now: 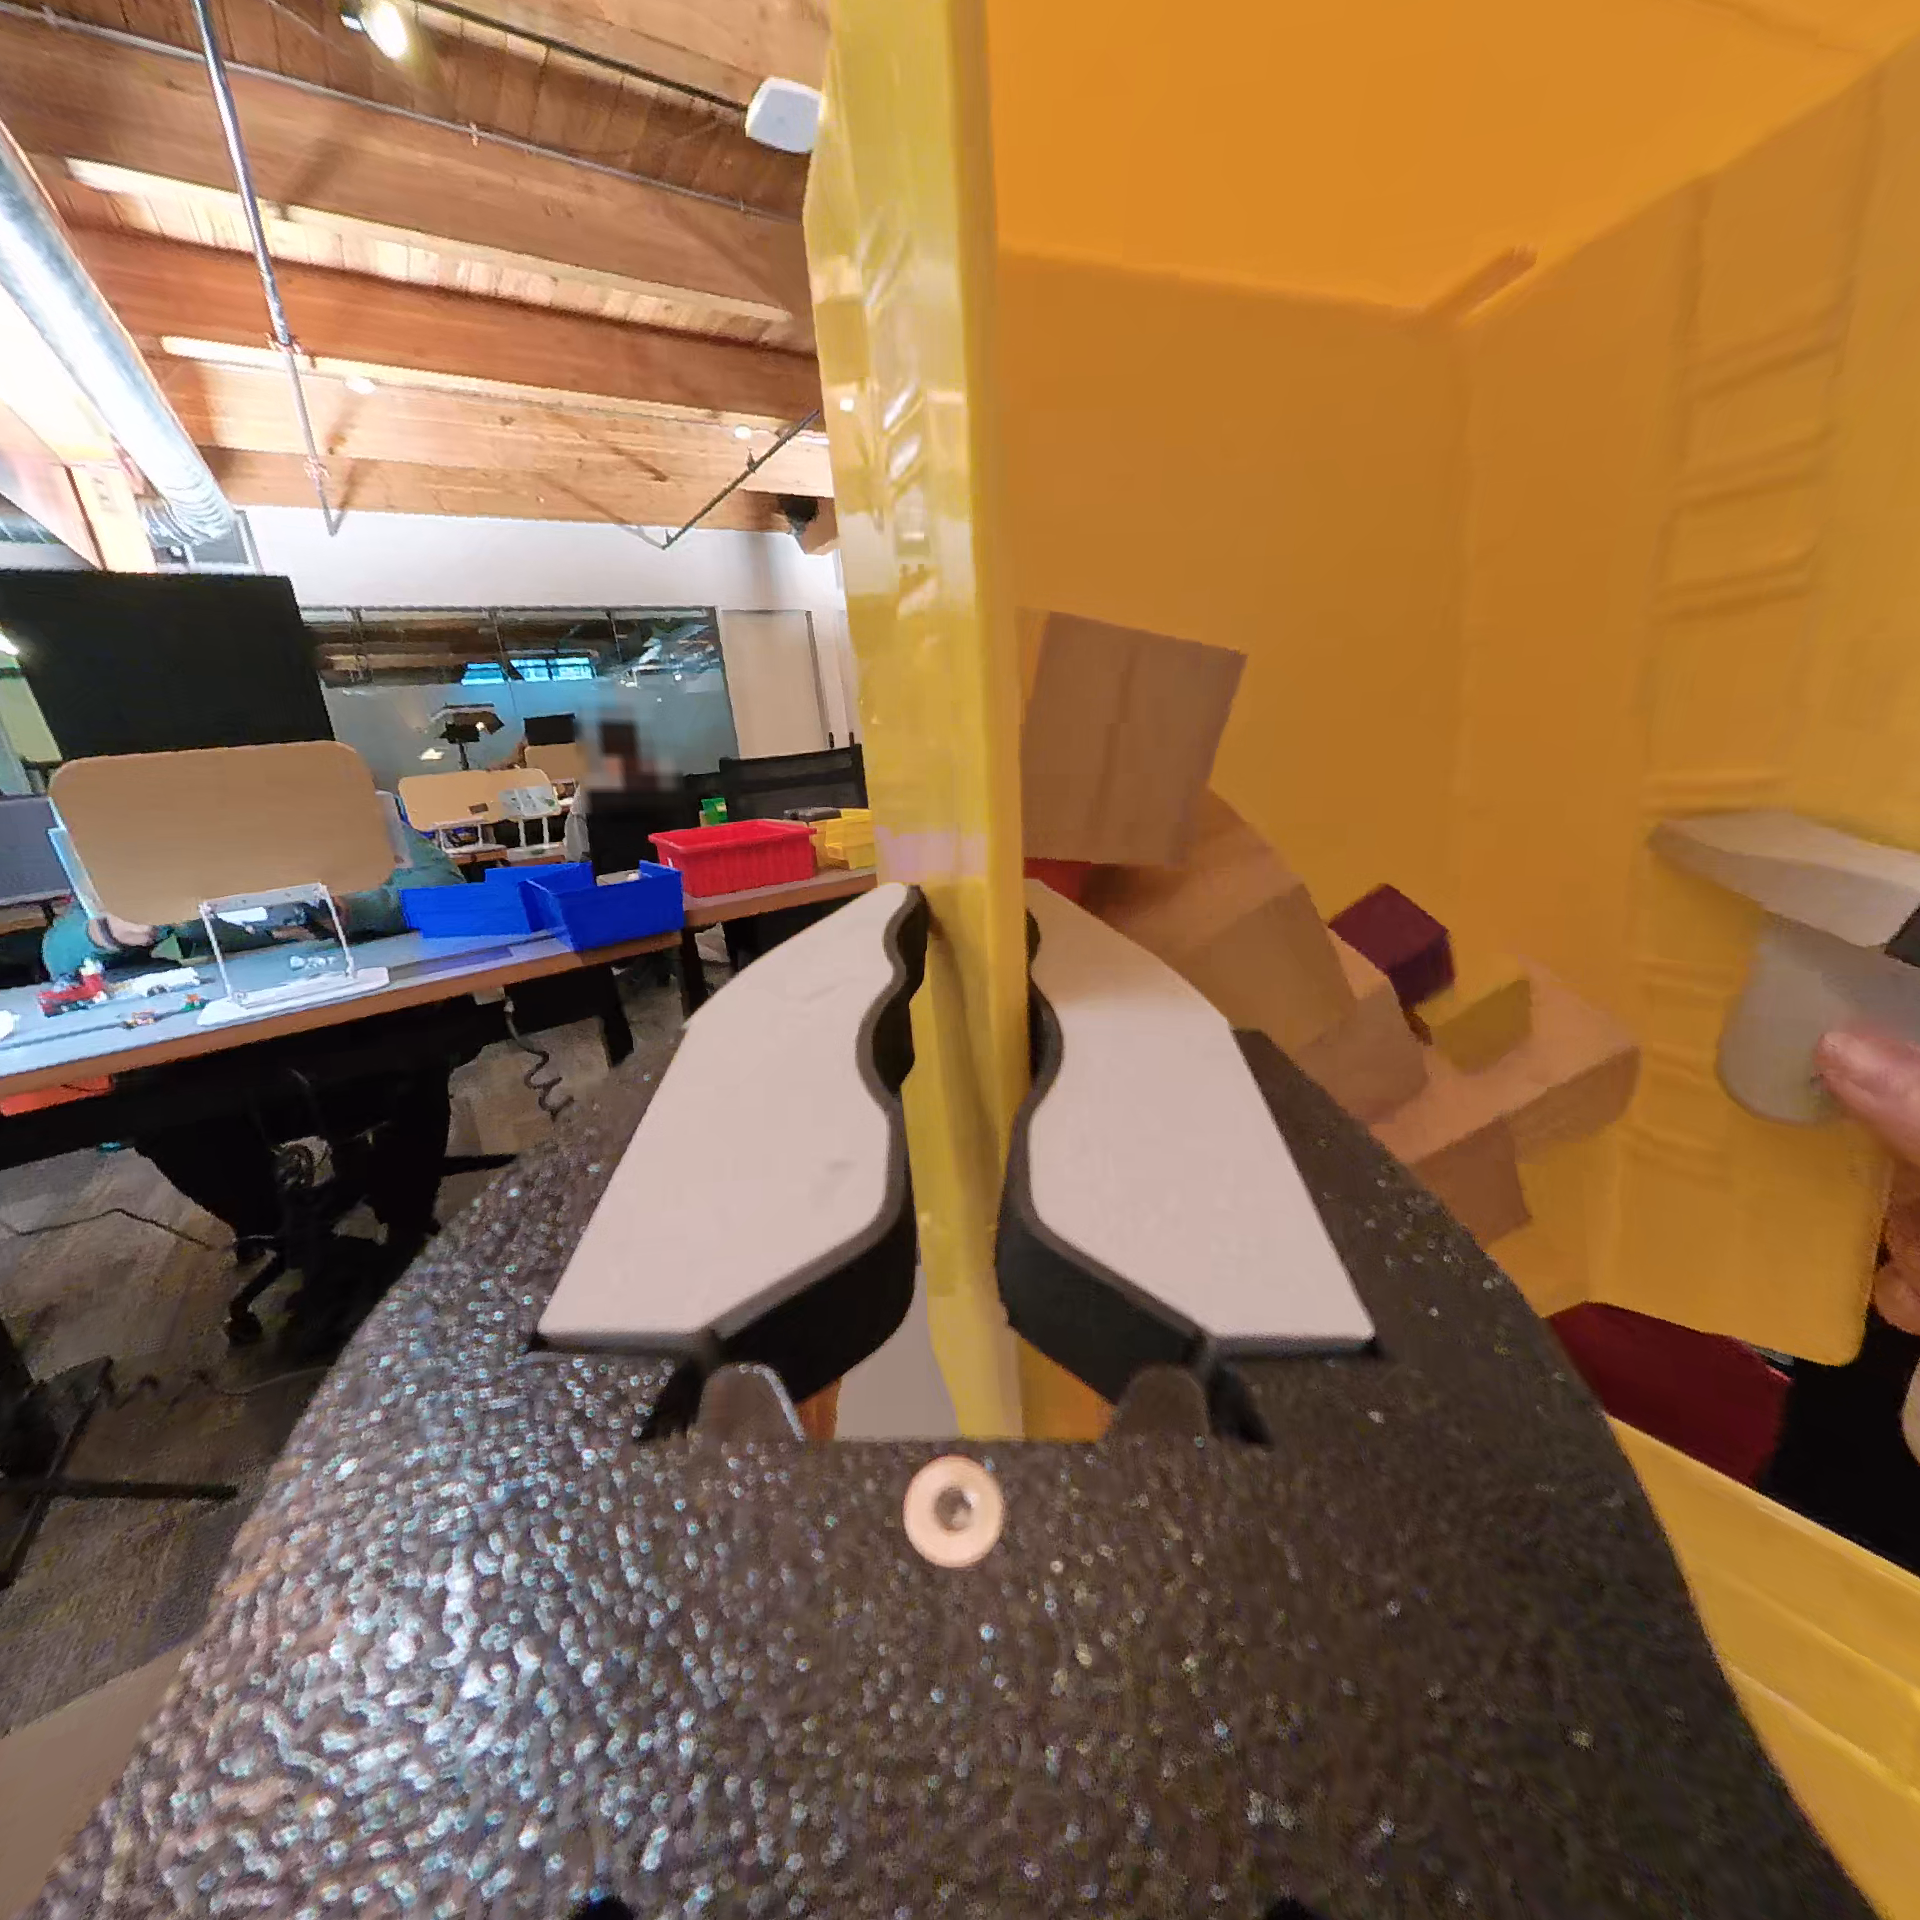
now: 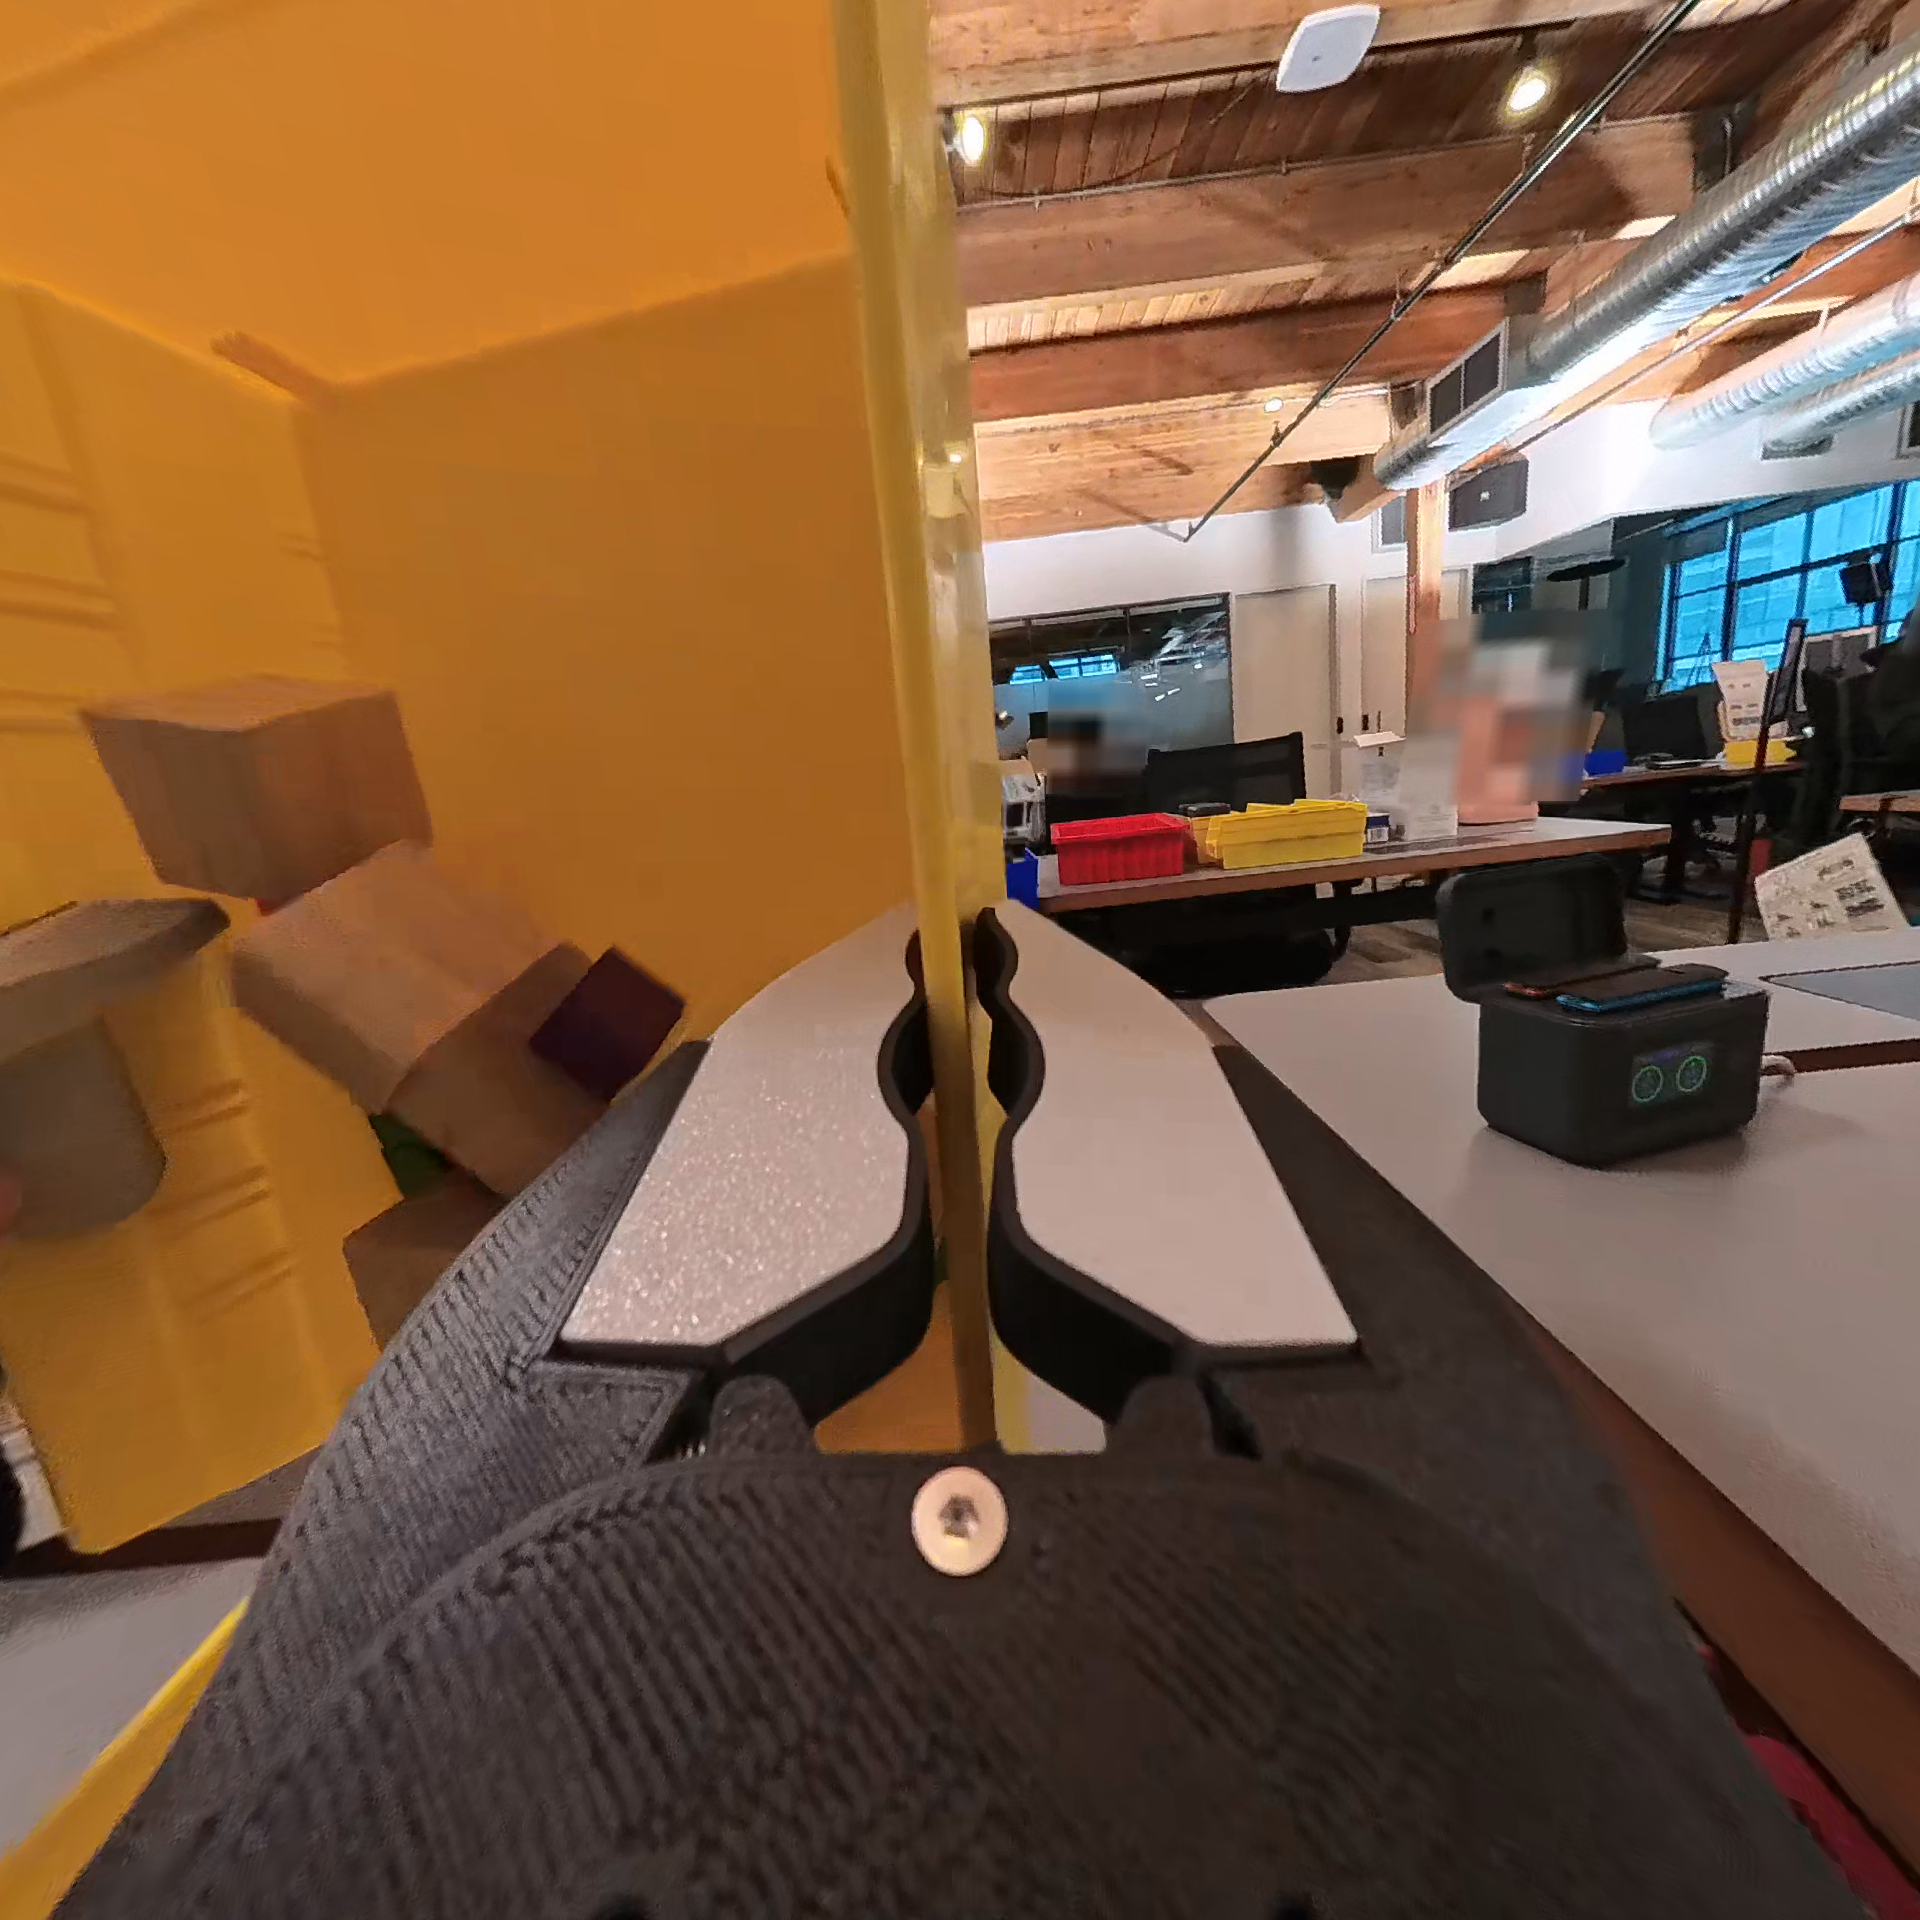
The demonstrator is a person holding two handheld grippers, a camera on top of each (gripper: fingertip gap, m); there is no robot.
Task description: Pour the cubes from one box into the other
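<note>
I hold a yellow box (image 1: 1247, 520) lifted and tipped between both grippers. My left gripper (image 1: 977, 925) is shut on one side wall. My right gripper (image 2: 951, 935) is shut on the opposite wall (image 2: 571, 571). Several cubes tumble inside: a blurred wooden cube (image 1: 1127, 748) in the air, more wooden ones below it, a purple cube (image 1: 1397, 940) and a small yellow cube (image 1: 1486, 1023). The right wrist view shows the wooden cube (image 2: 260, 779), the purple cube (image 2: 608, 1023) and a green one (image 2: 410, 1153). A second yellow box (image 1: 1787, 1621) lies below; its rim also shows in the right wrist view (image 2: 104, 1787).
A white table (image 2: 1558, 1299) lies to the right with a black case (image 2: 1616, 1049) on it. Far desks hold red (image 1: 738, 857), blue (image 1: 603, 904) and yellow bins. People sit at the desks behind. A red object (image 1: 1662, 1382) lies under the held box.
</note>
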